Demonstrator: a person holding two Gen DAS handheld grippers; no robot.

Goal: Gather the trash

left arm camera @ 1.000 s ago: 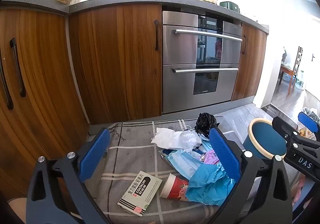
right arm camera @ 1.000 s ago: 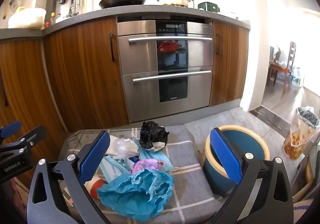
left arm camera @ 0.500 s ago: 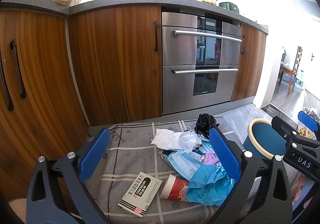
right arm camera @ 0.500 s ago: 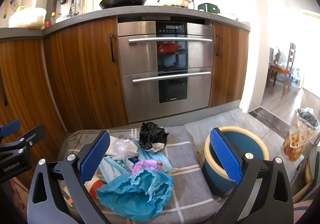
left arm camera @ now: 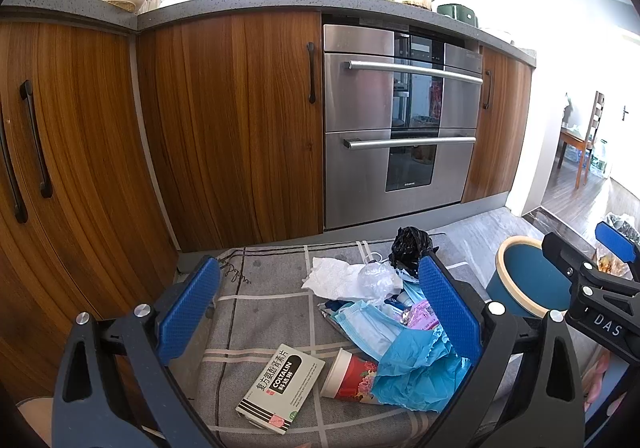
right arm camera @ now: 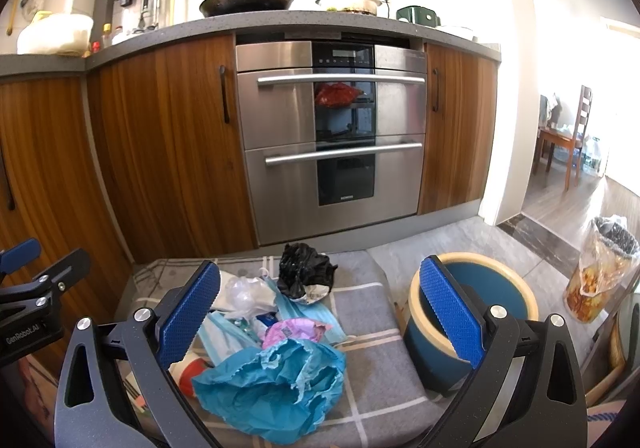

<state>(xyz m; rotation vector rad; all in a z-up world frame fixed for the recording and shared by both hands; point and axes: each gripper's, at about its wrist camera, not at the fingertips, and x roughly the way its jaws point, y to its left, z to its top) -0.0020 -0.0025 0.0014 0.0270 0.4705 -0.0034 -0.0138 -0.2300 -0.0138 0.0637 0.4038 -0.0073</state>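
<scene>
Your left gripper (left arm camera: 318, 312) hangs with its jaws spread wide and nothing between them; your right gripper (right arm camera: 318, 312) is likewise released and empty, hovering above the heap. Nearest you in the left view, the medicine box (left arm camera: 280, 388) lies flat on the grey checked mat (left arm camera: 260, 308), its long axis running from near-left to far-right. Just beside it a red paper cup (left arm camera: 350, 378) lies on its side, the open mouth pointing left toward the box, its base tucked under a crumpled blue paper (right arm camera: 276, 388). Behind that are a pale blue face mask (left arm camera: 368, 326) and a pink wrapper (right arm camera: 294, 330), touching in the pile. Farther on sit a white tissue (left arm camera: 332, 280) and a clear plastic bag (left arm camera: 378, 278), then a balled black bag (right arm camera: 304, 274) at the mat's far edge. To the right of the mat, a blue bin (right arm camera: 472, 312) with a cream rim stands upright on the floor, mouth open upward. Beyond are wooden cabinets (left arm camera: 232, 127) and a steel oven (right arm camera: 332, 135).
</scene>
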